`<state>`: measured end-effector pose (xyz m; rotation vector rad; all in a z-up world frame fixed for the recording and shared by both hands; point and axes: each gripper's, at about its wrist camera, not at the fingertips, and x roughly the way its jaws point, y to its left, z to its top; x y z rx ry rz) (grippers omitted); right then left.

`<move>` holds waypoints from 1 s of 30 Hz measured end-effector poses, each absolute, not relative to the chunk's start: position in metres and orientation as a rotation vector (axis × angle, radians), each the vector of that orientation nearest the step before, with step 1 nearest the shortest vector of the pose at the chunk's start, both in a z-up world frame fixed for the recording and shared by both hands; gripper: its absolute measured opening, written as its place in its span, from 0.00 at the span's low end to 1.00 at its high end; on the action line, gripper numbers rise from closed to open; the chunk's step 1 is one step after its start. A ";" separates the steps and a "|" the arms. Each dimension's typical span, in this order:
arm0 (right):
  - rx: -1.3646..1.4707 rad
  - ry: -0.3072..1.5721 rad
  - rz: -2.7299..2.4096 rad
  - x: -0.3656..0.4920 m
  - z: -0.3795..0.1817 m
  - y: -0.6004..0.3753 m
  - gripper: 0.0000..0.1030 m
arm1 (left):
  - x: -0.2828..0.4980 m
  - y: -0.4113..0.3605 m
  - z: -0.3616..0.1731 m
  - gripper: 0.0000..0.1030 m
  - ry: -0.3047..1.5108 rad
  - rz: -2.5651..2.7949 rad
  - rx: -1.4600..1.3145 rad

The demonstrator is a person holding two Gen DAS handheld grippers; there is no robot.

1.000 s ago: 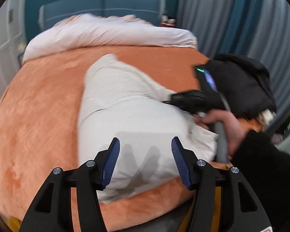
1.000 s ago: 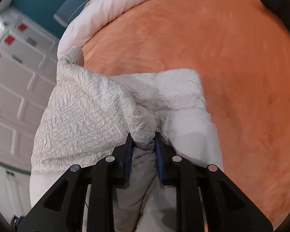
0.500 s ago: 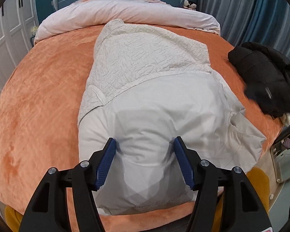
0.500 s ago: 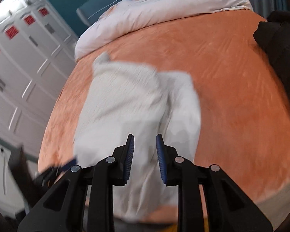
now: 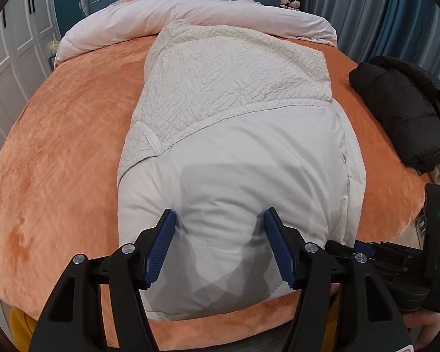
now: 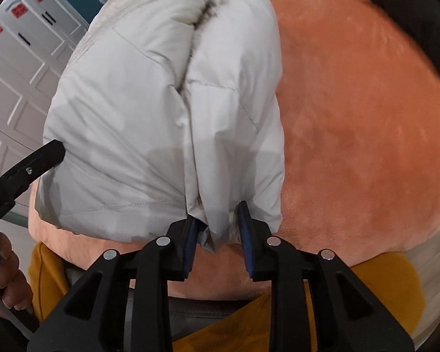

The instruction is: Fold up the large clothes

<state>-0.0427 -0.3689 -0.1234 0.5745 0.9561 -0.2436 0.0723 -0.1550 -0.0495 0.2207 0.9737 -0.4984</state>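
The coat (image 5: 237, 146) lies on the bed (image 5: 58, 158), on the orange cover, its long axis running from the near edge where I stand away toward the headboard. The smooth pale half is nearest me; the crinkled half points to the far end, its tip reaching the pink duvet (image 5: 190, 17) bunched across the head of the bed. It sits roughly in the middle of the bed's width, folded in on itself, with a seam down its length in the right wrist view.

My left jaws (image 5: 218, 226) stand wide, with the pads pressed down into the coat's near end and its puffy fabric bulging up between them; they are not clamped on it.

My right jaws (image 6: 217, 220) are at the coat's (image 6: 161, 117) near right corner. They are narrow and have just been opening; a fold of the hem hangs between the pads, touching the left one and loose on the other side.

A black jacket (image 5: 407, 111) lies apart at the bed's right edge.
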 end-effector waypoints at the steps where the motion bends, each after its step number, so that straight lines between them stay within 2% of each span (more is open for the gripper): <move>1: 0.577 0.972 -0.256 -0.044 -0.117 -0.369 0.23 | 0.072 -0.155 -0.050 0.59 0.970 -0.494 0.226; 4: 0.529 0.961 -0.320 -0.045 -0.085 -0.373 0.25 | 0.073 -0.152 -0.050 0.59 0.966 -0.484 0.220; 11: 0.401 0.746 -0.315 0.003 0.031 -0.392 0.25 | 0.073 -0.153 -0.051 0.60 0.961 -0.474 0.215; 15: 0.319 0.770 -0.298 0.066 0.051 -0.395 0.13 | 0.074 -0.152 -0.050 0.60 0.970 -0.482 0.204; 17: 0.289 0.809 -0.288 0.101 0.048 -0.395 0.08 | 0.075 -0.150 -0.048 0.60 0.977 -0.491 0.191; 19: 0.239 0.853 -0.305 0.134 0.039 -0.392 0.08 | 0.076 -0.148 -0.048 0.60 0.984 -0.499 0.180; 23: 0.321 0.949 -0.375 0.163 -0.014 -0.420 0.00 | 0.076 -0.145 -0.042 0.60 0.988 -0.528 0.150; 26: 0.445 0.963 -0.422 0.153 -0.062 -0.443 0.00 | 0.087 -0.131 -0.015 0.60 0.977 -0.587 0.013; 30: 0.481 0.926 -0.453 0.134 -0.085 -0.452 0.00 | 0.133 -0.129 0.026 0.60 0.905 -0.590 -0.070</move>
